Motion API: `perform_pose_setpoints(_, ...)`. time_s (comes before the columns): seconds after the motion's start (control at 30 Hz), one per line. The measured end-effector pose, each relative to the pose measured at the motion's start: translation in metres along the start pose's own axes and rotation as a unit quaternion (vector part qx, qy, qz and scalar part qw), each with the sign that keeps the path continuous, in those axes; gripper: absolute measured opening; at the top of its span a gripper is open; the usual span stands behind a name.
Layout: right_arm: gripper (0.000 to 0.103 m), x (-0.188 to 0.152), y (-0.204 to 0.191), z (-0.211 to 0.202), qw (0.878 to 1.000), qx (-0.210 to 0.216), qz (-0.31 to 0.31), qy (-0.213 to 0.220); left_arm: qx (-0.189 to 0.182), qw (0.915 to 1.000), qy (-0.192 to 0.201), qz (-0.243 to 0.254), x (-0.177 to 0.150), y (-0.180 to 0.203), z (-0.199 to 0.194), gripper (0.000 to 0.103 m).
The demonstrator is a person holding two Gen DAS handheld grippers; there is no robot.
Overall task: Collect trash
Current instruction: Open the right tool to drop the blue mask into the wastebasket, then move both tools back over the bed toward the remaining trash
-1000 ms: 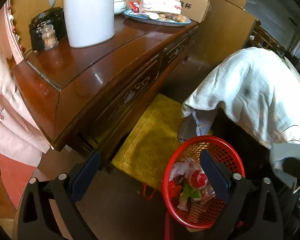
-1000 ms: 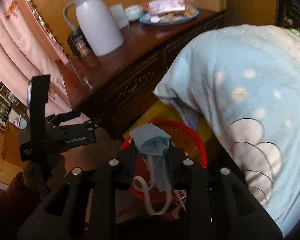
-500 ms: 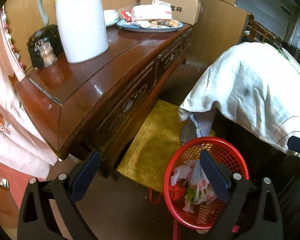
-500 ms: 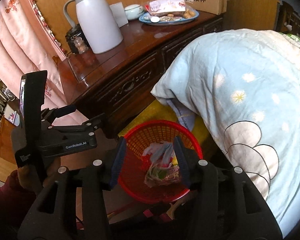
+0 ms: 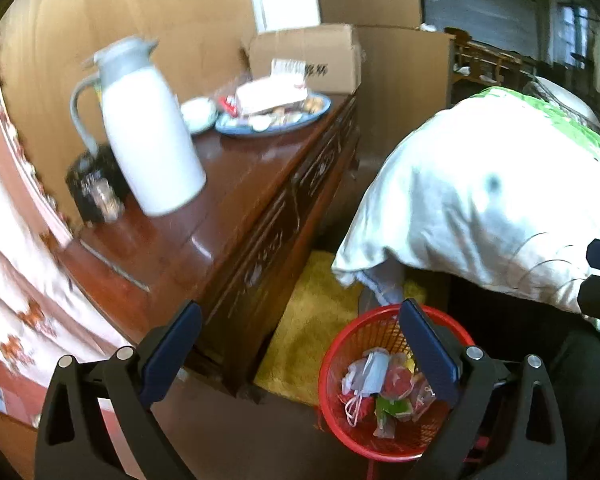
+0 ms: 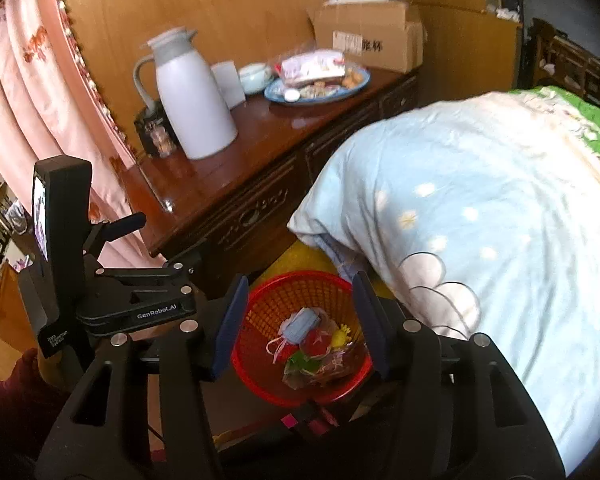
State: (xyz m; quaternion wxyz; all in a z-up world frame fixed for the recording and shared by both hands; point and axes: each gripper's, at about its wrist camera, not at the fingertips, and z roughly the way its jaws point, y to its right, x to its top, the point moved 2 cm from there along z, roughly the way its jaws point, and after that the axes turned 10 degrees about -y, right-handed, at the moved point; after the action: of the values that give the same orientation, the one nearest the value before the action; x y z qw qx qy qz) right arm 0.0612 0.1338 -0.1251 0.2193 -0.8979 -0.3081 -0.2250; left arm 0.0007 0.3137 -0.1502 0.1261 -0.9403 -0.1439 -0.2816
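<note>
Dropped pleated mask (image 6: 303, 326) in mesh basket (image 6: 268, 304)

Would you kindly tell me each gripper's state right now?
Left gripper: open, holding nothing.
Right gripper: open, jaws just opened, empty; the mask lies in the basket.

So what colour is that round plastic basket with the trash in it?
The round plastic basket is red, clearest in the right wrist view.
</note>
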Motion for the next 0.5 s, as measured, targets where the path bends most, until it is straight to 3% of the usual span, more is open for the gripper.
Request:
perform_pose_setpoints(0.33, 0.060, -0.029, 0.016, -0.089, 0.994, -0.024, 0.020, 0.108, 0.015, 0.9946, 0.084, 0.058, 0.004, 0.044, -0.079, 0.097)
perform_pose_setpoints(0.5, 0.063, -0.051, 0.033, -0.137, 0.984, -0.043, 0.039, 0.166, 0.002, 0.9901, 0.117, 0.078, 0.005, 0.071, -0.117, 0.097)
